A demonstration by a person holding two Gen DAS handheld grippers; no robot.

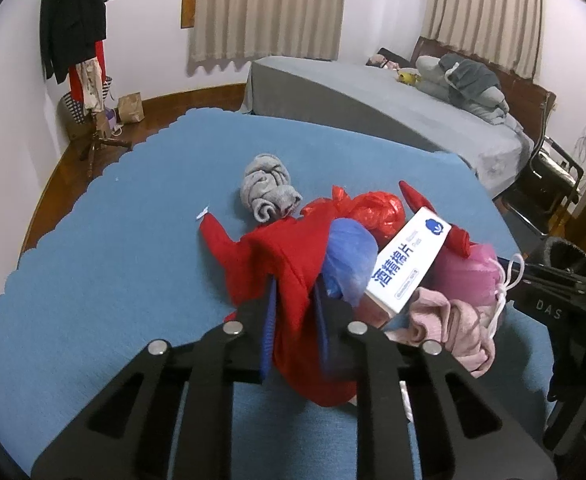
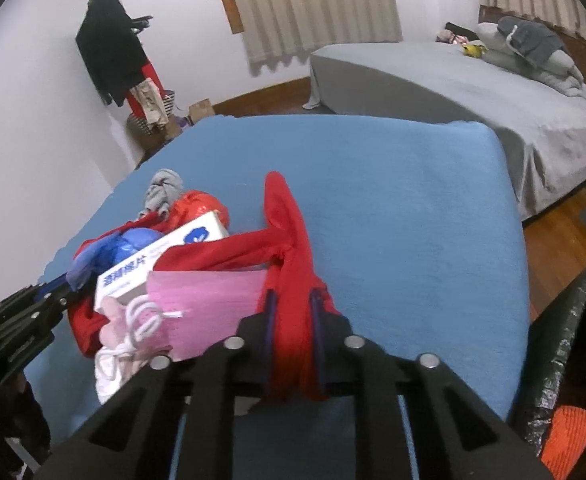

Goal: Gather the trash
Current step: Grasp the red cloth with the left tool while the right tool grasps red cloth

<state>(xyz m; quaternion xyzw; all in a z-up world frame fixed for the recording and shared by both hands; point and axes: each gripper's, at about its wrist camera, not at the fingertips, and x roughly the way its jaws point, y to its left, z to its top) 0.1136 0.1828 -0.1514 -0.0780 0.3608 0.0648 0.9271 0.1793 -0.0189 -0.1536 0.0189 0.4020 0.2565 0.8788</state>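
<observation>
Both the left hand-held gripper (image 1: 293,312) and the right hand-held gripper (image 2: 292,320) pinch the red cloth (image 1: 289,280) holding the trash on the table (image 1: 113,260). Judged step: bundling. Next, lifting both edges evenly looks necessary, lest the white box (image 1: 409,260) slide out.

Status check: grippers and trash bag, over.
Left gripper and right gripper both shut on red bag. Trash inside. Grey rag outside.

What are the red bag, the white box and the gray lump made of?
The red bag looks like matte woven or non-woven cloth: it folds softly and has no shine. The white box looks like thin printed cardboard, with flat faces and sharp edges. The gray lump looks like knitted or fleecy fabric, fuzzy and rolled, perhaps a sock or a cloth.
</observation>
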